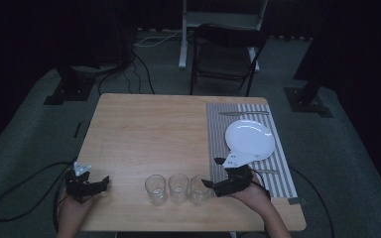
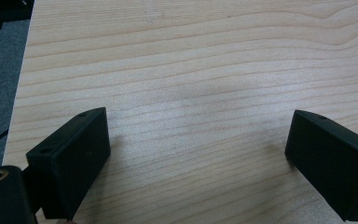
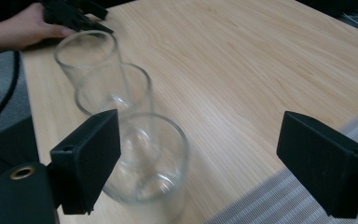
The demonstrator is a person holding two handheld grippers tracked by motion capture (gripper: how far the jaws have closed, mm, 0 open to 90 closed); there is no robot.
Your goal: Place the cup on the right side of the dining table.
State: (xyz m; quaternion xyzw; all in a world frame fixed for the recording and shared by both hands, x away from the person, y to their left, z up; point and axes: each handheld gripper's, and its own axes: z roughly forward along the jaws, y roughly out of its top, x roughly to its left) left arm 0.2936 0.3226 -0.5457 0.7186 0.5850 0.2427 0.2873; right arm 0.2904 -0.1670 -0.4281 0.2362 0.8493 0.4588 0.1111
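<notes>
Honestly nothing looks started yet. Three empty glasses stand in a row near my edge of the table (image 1: 144,129), and the white plate (image 1: 250,139) sits on the striped mat (image 1: 218,134) with cutlery beside it. My right gripper (image 3: 200,163) is spread wide, empty, just beside the nearest glass (image 3: 151,163). My left gripper (image 2: 198,161) is released too, over bare wood, well apart from the glasses.

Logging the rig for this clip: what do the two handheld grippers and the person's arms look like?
Both the left gripper and right gripper are black, each with two blocky rectangular jaws. Each carries a grey three-cornered plate on top and trails a black cable off the table. A brass-coloured ring shows near each left-hand jaw base in the gripper views. The forearms appear bare, no sleeves visible.
</notes>
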